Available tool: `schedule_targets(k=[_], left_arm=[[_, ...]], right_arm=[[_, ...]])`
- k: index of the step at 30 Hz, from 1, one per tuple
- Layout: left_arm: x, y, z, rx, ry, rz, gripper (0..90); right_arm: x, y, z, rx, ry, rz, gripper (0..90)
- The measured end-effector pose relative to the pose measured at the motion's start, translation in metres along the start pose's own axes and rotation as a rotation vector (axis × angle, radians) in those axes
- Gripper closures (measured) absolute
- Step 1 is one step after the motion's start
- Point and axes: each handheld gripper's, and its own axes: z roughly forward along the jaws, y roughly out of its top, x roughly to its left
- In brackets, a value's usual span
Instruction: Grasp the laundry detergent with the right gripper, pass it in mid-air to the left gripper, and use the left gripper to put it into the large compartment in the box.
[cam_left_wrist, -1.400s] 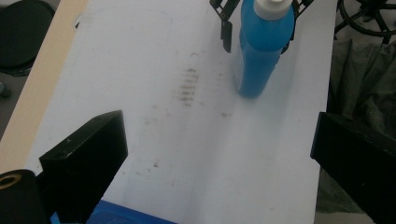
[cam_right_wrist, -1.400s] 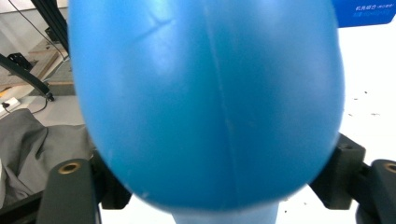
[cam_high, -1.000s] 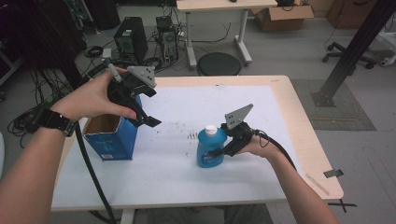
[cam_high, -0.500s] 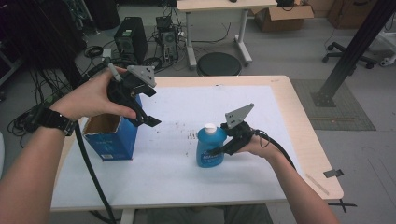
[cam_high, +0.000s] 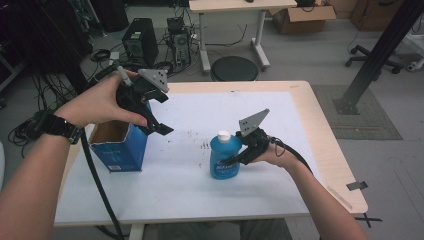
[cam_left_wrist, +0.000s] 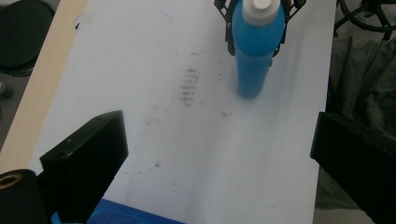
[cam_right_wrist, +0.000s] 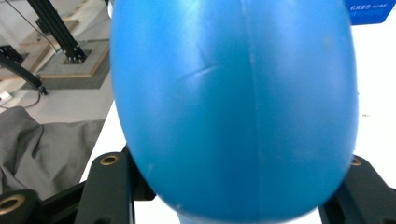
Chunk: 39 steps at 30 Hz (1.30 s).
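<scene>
Blue plastic marks the bottle (cam_high: 225, 157), which stands upright with a white cap just right of the middle of the high view, on the white sheet (cam_high: 190, 190) that covers the wooden tabletop (cam_high: 327, 145). The right hand-held gripper (cam_high: 234, 159) comes at it from the right, its black jaws closed against the bottle's two sides, with the right hand (cam_high: 277, 154) behind it and a grey three-cornered plate sticking up above. In the right gripper view the bottle (cam_right_wrist: 233, 107) bulges large in the middle of the frame, with a black jaw pressed to it at the lower left and another at the lower right. The left hand-held gripper (cam_high: 159, 126) is in the upper left of the high view, held in the air by the left hand (cam_high: 97, 102), which wears a dark wristwatch; its jaws stand wide apart and hold nothing. It hovers just above the right edge of an open blue box (cam_high: 120, 145) that stands on the sheet at the left. In the left gripper view the two jaws sit far apart at the lower corners, the bottle (cam_left_wrist: 254, 51) stands at the upper middle between the other gripper's jaws, a corner of the box (cam_left_wrist: 126, 218) shows at the bottom edge, and faint dark smudges (cam_left_wrist: 187, 86) mark the sheet left of the bottle.
</scene>
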Motion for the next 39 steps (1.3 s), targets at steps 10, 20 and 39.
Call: schedule_targets(k=[10, 20, 39], left_arm=[[-0.001, 0.001, -0.002, -0.005, 0.002, -0.003, 4.6], [-0.001, 0.005, -0.003, -0.004, 0.002, 0.006, 4.6], [-0.004, 0.02, -0.012, -0.009, 0.016, 0.034, 4.1]], right_arm=[[0.001, 0.008, 0.001, 0.051, -0.008, -0.009, 42.1], [0.001, 0.019, -0.008, 0.057, -0.032, -0.004, 42.3], [0.0, 0.058, -0.028, 0.034, -0.068, -0.003, 42.4]])
